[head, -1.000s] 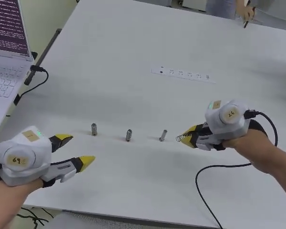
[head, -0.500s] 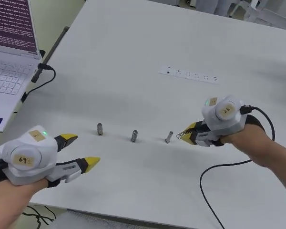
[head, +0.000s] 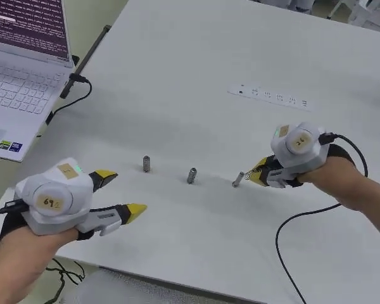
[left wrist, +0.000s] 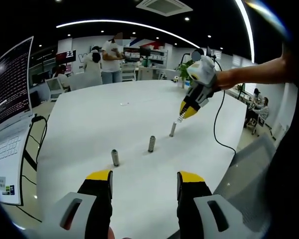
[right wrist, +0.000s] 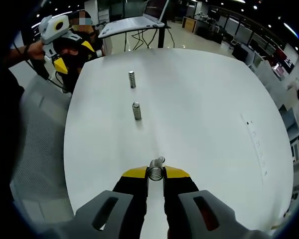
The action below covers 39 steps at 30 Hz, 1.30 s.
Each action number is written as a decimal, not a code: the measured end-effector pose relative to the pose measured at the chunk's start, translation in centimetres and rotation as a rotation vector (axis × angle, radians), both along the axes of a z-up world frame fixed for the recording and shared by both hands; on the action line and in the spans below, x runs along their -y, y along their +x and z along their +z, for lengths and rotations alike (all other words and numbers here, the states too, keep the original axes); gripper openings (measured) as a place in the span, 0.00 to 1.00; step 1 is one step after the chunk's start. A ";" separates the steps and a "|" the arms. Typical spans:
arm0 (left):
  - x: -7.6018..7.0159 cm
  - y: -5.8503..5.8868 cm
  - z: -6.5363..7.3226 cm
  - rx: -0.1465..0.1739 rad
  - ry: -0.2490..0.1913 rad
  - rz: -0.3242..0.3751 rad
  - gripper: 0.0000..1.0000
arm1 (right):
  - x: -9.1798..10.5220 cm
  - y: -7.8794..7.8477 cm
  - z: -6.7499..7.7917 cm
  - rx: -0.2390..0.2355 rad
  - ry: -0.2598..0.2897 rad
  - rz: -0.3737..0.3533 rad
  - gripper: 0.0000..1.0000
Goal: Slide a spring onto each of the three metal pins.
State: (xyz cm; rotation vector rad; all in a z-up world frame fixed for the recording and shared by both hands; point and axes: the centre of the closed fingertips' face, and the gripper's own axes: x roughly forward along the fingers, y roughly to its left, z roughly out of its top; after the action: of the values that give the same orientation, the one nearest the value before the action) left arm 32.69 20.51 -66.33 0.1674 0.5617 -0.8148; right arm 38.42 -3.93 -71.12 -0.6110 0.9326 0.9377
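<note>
Three short metal pins stand in a row on the white table [head: 177, 76]. A spring sits on the left pin [head: 146, 164] and on the middle pin [head: 192, 175]. The right pin [head: 238, 180] is bare. My right gripper [head: 256, 173] is shut on a spring [head: 248, 175], whose free end lies just right of the bare pin's top. In the right gripper view the spring [right wrist: 156, 172] sits between the jaws, with the two sprung pins [right wrist: 136, 110] [right wrist: 132, 78] beyond. My left gripper [head: 121, 192] hovers open and holds nothing, in front of the left pin [left wrist: 115, 158].
An open laptop [head: 25, 63] sits at the table's left edge with a cable [head: 82, 82] plugged in. A white power strip [head: 272, 98] lies behind the pins. The right gripper's black cable [head: 291, 221] loops over the near table. People stand far behind [left wrist: 107, 59].
My right gripper has carried the spring leftward, closing most of the gap to the bare pin. The left gripper stays open in about the same place. The head camera has shifted.
</note>
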 end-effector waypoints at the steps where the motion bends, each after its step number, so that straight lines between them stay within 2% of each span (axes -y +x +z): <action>1: -0.1 0.0 0.0 -0.001 0.000 0.002 0.47 | 0.0 0.1 0.0 -0.001 -0.002 0.002 0.09; 10: -0.8 -0.1 -0.1 -0.009 0.001 0.021 0.47 | -0.2 0.8 -0.4 -0.008 -0.021 0.027 0.09; 17: -1.3 0.1 -0.1 -0.011 0.001 0.032 0.46 | -0.6 0.3 -0.8 -0.017 -0.052 0.053 0.09; 29: -1.2 -0.2 -0.2 -0.022 0.001 0.032 0.46 | -0.6 0.6 -1.5 -0.026 -0.069 0.063 0.09; 33: -1.1 -0.2 -0.2 -0.024 0.000 0.030 0.46 | -0.7 0.8 -2.0 -0.033 -0.082 0.074 0.09; 36: -1.1 -0.1 -0.1 -0.024 -0.001 0.029 0.46 | -1.0 1.0 -2.2 -0.041 -0.071 0.067 0.09; 39: -1.1 -0.1 -0.1 -0.024 0.001 0.031 0.46 | -1.0 1.3 -3.1 -0.052 -0.090 0.078 0.09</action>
State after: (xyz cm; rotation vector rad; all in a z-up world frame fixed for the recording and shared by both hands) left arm 32.64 21.61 -66.43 0.1494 0.5860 -0.7879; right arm 39.70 -2.96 -74.20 -0.7063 1.0075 0.9892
